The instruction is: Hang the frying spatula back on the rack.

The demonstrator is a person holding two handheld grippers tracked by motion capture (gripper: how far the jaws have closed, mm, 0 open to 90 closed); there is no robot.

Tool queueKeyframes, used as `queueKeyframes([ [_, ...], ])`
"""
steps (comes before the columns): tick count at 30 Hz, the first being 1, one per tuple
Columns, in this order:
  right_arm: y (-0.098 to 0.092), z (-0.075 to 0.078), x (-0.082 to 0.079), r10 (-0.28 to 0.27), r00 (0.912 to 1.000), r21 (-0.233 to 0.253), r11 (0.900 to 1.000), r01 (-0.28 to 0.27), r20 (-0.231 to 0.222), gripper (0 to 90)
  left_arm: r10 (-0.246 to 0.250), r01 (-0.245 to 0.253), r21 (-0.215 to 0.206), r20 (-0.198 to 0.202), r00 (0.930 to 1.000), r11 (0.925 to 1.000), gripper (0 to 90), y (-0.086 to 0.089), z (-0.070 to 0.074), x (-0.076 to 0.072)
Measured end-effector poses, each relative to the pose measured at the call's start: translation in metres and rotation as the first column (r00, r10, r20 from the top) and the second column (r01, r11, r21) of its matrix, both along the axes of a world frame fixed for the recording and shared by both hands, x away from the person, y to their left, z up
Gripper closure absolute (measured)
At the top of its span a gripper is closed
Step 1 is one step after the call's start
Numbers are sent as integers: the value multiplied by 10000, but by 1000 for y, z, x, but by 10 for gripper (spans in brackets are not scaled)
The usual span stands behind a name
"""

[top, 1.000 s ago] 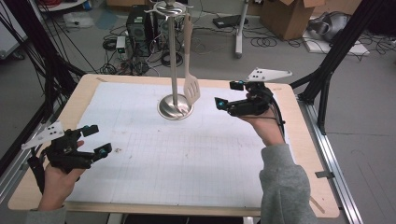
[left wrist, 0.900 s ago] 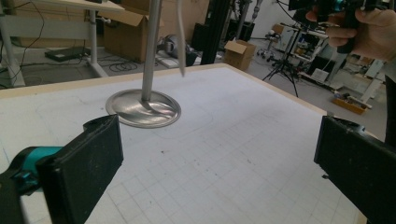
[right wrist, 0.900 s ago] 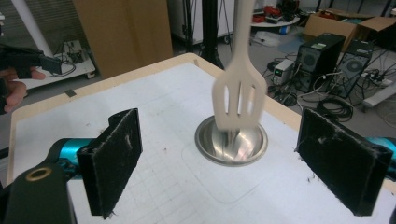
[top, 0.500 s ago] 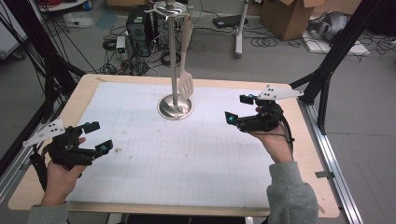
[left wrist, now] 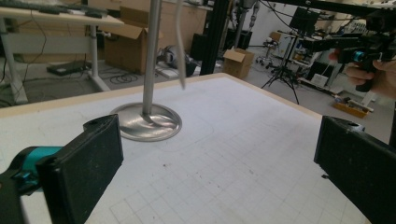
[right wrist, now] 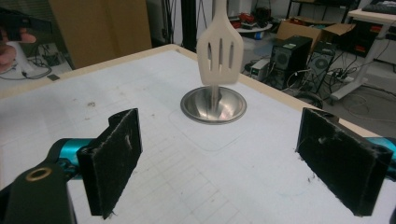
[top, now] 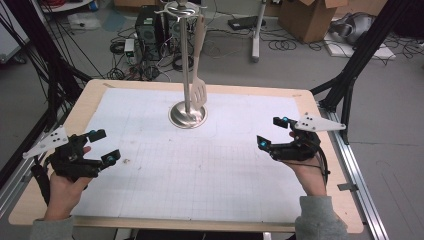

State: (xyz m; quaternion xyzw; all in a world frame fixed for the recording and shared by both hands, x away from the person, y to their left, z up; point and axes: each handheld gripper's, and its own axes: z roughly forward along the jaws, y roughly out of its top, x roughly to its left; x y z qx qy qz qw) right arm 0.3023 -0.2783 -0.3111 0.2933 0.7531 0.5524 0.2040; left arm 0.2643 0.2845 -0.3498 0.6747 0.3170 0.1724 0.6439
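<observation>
In the high view, one cream slotted plastic spatula hung from the top of one polished steel stand with a round dish-shaped base, which stood at the far middle of the white gridded table. The left hand-held gripper sat at the near left with its jaws spread and empty; the right hand-held gripper sat at the right, likewise open and holding nothing. Both were well apart from the stand. I judged the spatula's hanging step done, with both hands at rest positions.

In the left gripper view, the stand's base lay ahead at left, and the other hand appeared at far right.

In the right gripper view, the spatula's blade hung just above the base, between two parted black pads. Any next move would call for reaching far forward and closing on the blade or handle without rocking the stand.
</observation>
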Motion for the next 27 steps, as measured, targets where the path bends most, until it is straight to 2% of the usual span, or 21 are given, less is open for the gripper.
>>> queueKeyframes([
  [3, -9, -7, -6, -11, 9999, 63, 10000, 12, -148, 129, -121, 121, 31, 221, 9997, 9999, 18, -3, 2, -2],
  [7, -18, -13, -15, 10, 10000, 217, 9998, -9, -58, 127, -268, 267, 78, 190, 9995, 9996, 18, -6, 3, -2],
  [10, -23, -15, -22, -34, 10000, 424, 9991, 34, -7, 121, -198, 193, 180, 233, 9995, 9997, 18, -7, 2, -1],
  [18, -31, -20, -37, -170, 9999, 653, 9977, 171, -11, 114, -337, 338, -44, 173, 9993, 9994, 17, -7, 3, -1],
  [27, -40, -27, -52, -338, 9994, 829, 9960, 329, 101, 114, -372, 372, -9, 174, 9992, 9993, 17, -8, 2, -1],
])
